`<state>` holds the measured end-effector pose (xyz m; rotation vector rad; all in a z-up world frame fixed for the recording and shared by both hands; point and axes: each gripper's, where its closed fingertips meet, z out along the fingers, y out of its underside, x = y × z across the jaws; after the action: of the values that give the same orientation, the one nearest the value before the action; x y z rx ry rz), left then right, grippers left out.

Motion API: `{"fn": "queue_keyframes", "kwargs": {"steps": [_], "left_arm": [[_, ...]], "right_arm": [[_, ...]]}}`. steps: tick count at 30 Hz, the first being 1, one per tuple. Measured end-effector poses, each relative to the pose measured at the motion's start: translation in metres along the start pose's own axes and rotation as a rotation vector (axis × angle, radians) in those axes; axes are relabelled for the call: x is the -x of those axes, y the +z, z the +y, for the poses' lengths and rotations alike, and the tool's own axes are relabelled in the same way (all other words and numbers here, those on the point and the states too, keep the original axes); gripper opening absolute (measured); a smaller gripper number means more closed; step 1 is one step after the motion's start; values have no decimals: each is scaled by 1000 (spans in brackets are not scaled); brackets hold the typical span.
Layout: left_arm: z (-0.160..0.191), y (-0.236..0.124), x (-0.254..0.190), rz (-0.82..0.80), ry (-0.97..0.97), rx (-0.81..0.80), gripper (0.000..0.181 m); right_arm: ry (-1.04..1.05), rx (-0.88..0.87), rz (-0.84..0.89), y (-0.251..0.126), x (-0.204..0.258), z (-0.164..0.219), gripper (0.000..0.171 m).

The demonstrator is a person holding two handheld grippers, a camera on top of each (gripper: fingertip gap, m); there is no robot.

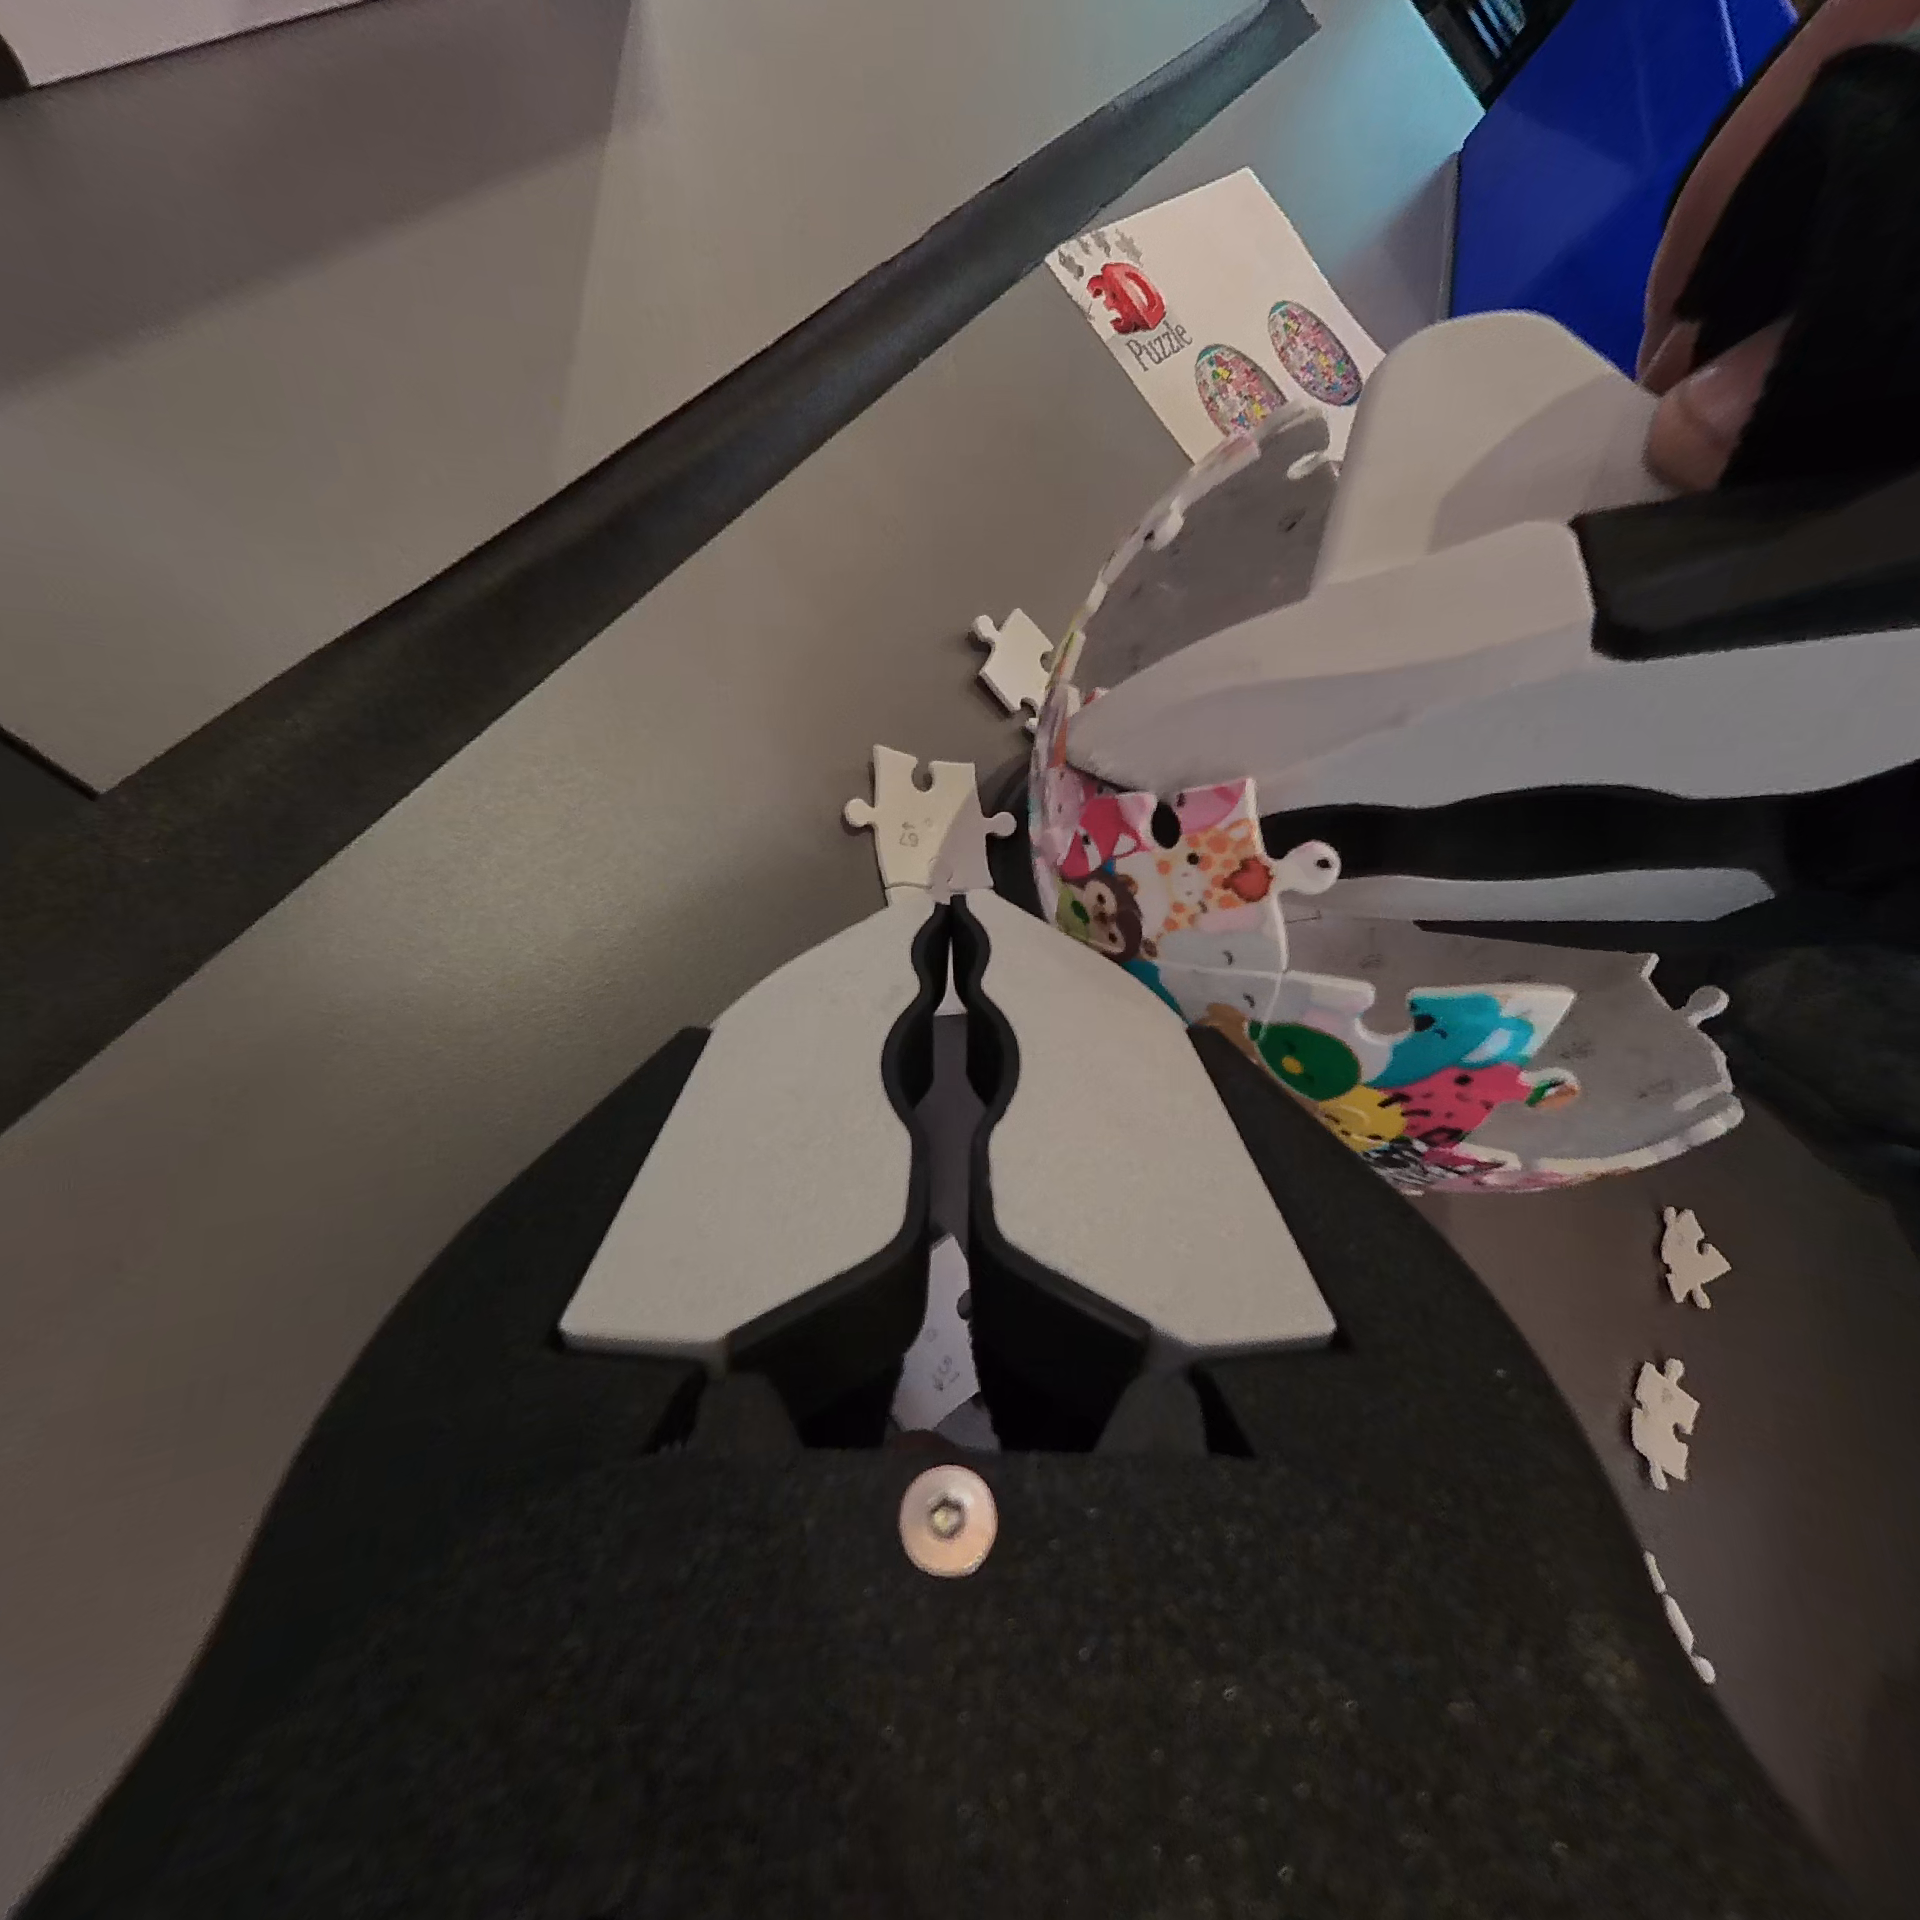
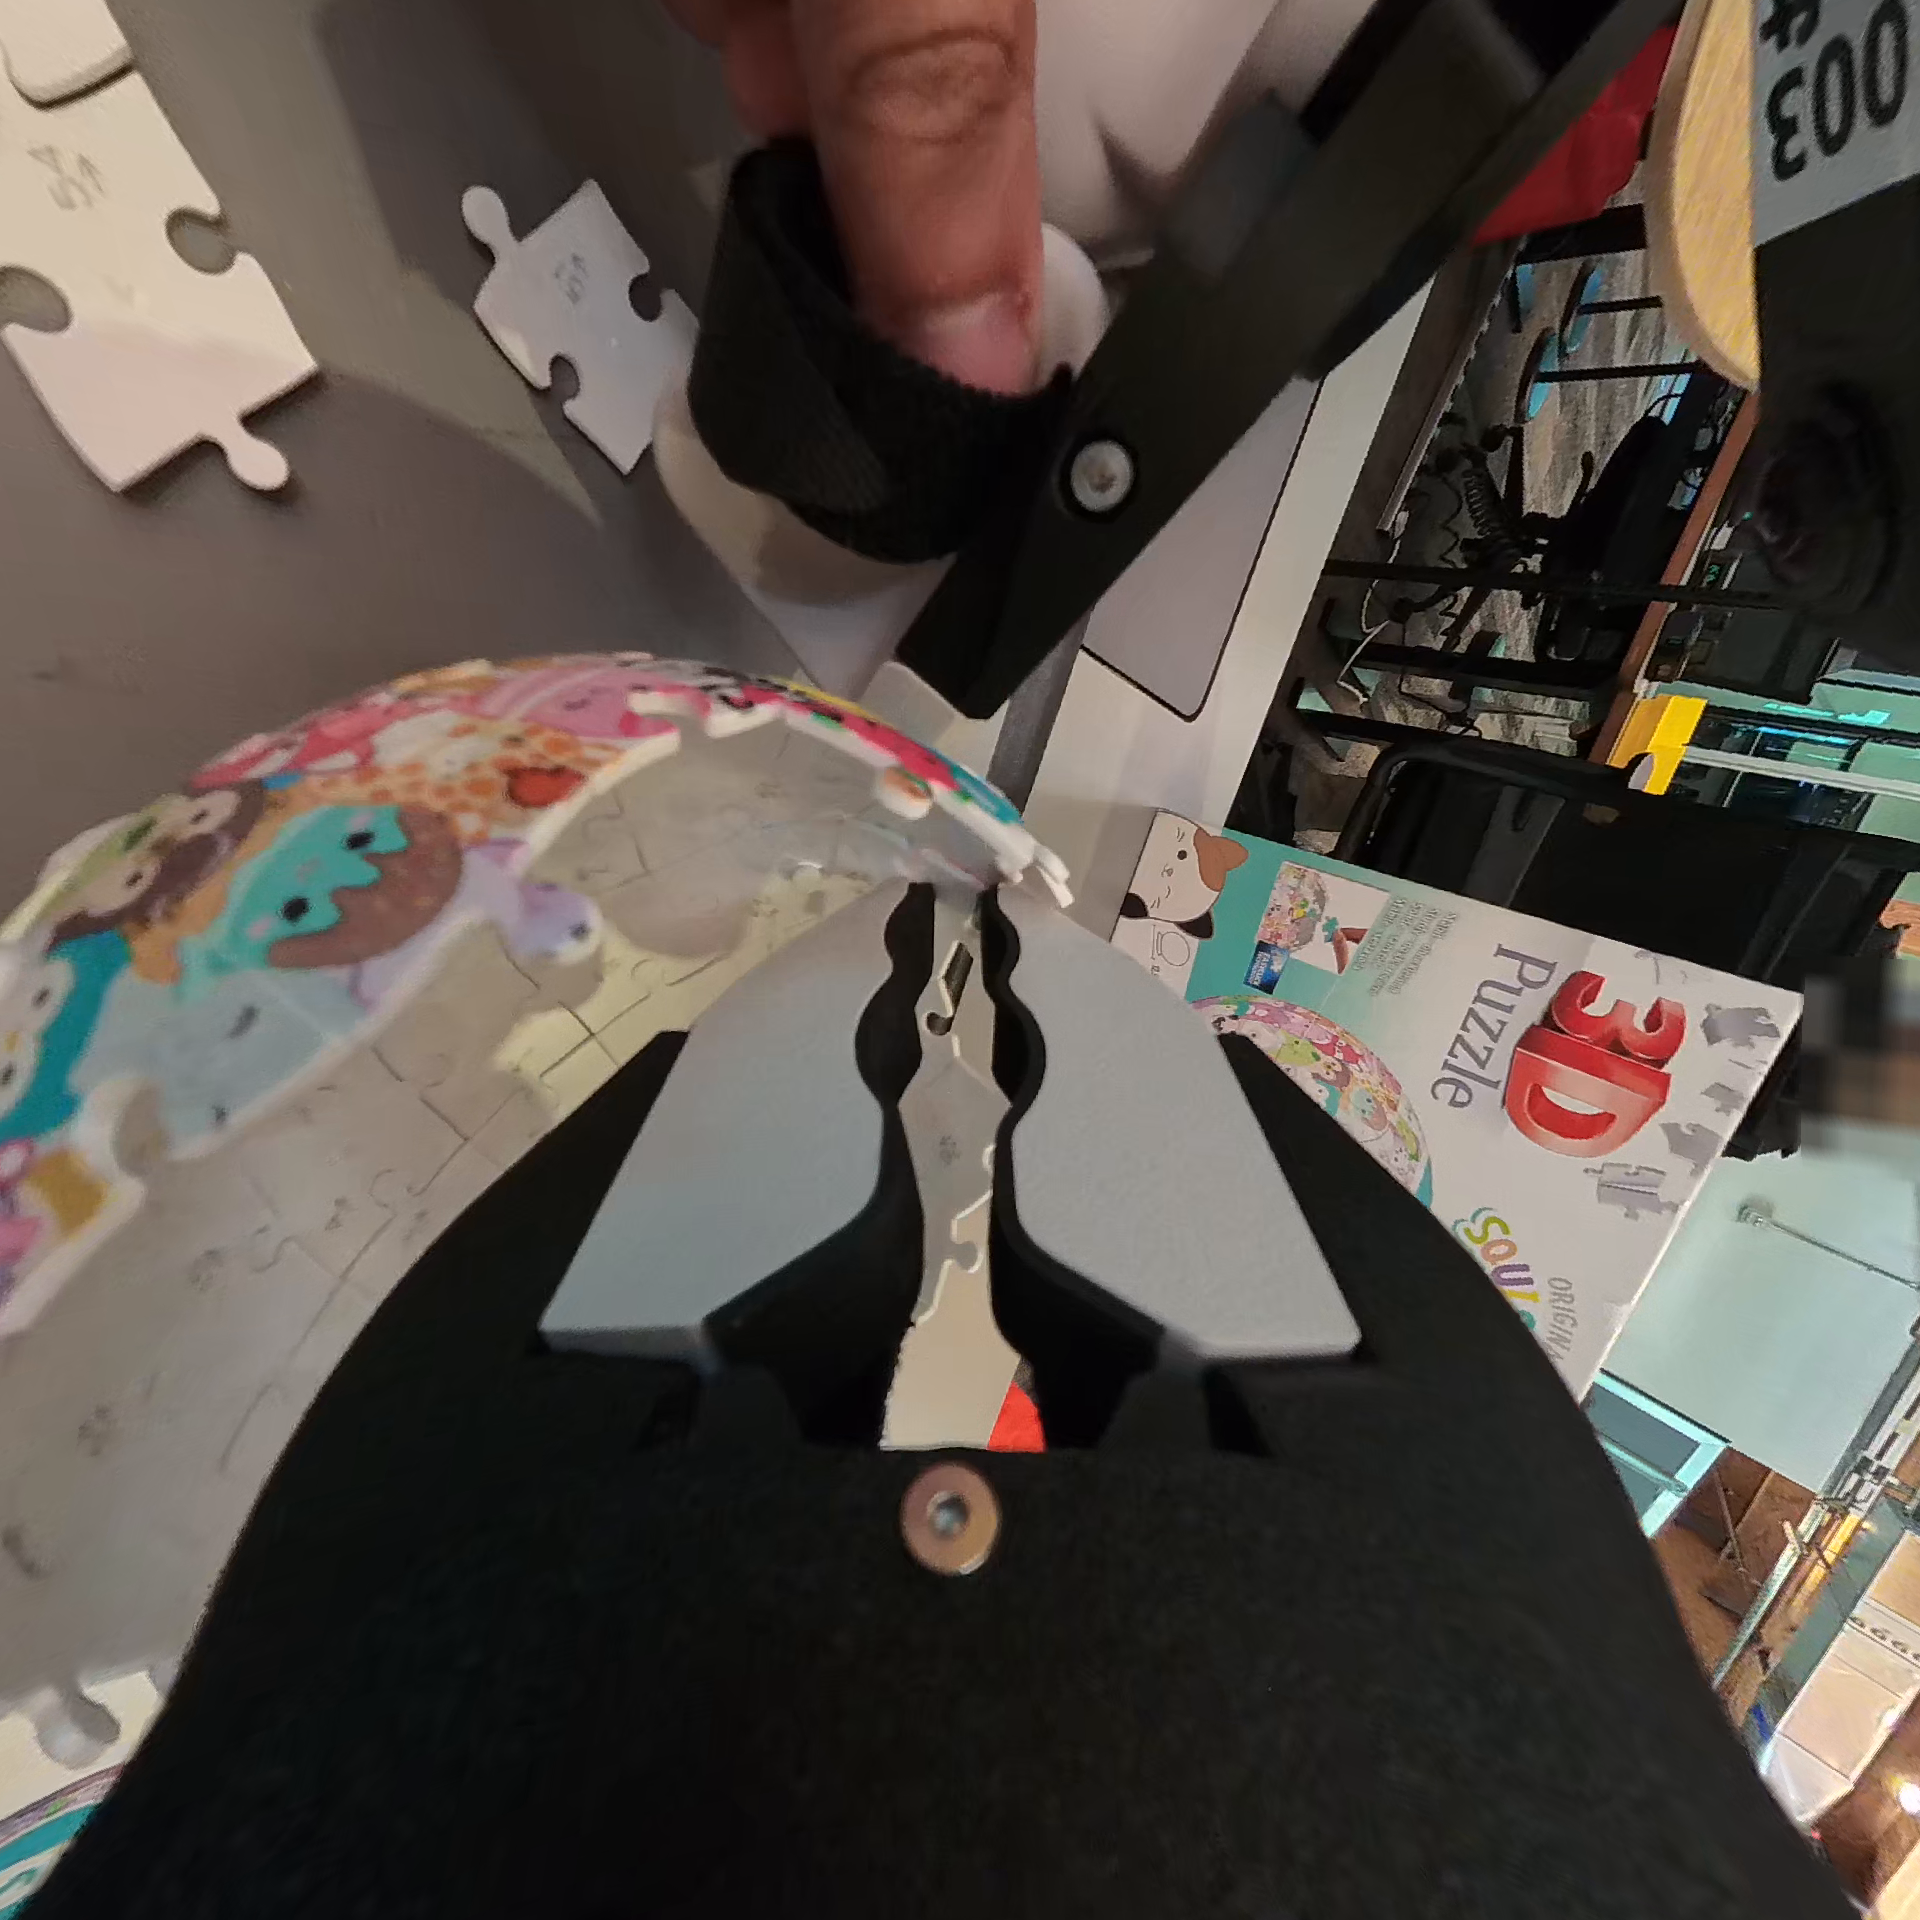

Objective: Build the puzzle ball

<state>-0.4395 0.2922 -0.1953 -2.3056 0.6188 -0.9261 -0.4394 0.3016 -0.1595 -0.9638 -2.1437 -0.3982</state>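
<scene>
The half-built puzzle ball, a colourful curved shell with a grey inside, hangs just above the grey table. My right gripper is shut on the shell's rim; it also shows in the left wrist view, coming in from the right. The ball fills the left of the right wrist view. My left gripper is shut, its tips pinching the near edge of a white face-down puzzle piece just left of the ball. I cannot tell whether that piece is off the table.
Loose white pieces lie on the table. The puzzle box lies beyond the ball, also in the left wrist view. A hand holds the left gripper's black body. A dark table edge runs diagonally. Left and right tips are no more than a few centimetres apart.
</scene>
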Motion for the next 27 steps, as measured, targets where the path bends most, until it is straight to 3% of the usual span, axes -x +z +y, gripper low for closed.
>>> {"fn": "queue_keyframes", "kwargs": {"steps": [17, 21, 27], "left_arm": [[0, 1, 1, 1, -3, 0, 0], [-1, 0, 2, -2, 0, -5, 0], [-5, -4, 1, 14, 2, -31, 0]], "right_arm": [[30, -94, -19, -16, -6, -1, 14], [31, -160, -66, -28, -3, -1, 0], [33, -100, -181, -12, 13, 4, 0]]}}
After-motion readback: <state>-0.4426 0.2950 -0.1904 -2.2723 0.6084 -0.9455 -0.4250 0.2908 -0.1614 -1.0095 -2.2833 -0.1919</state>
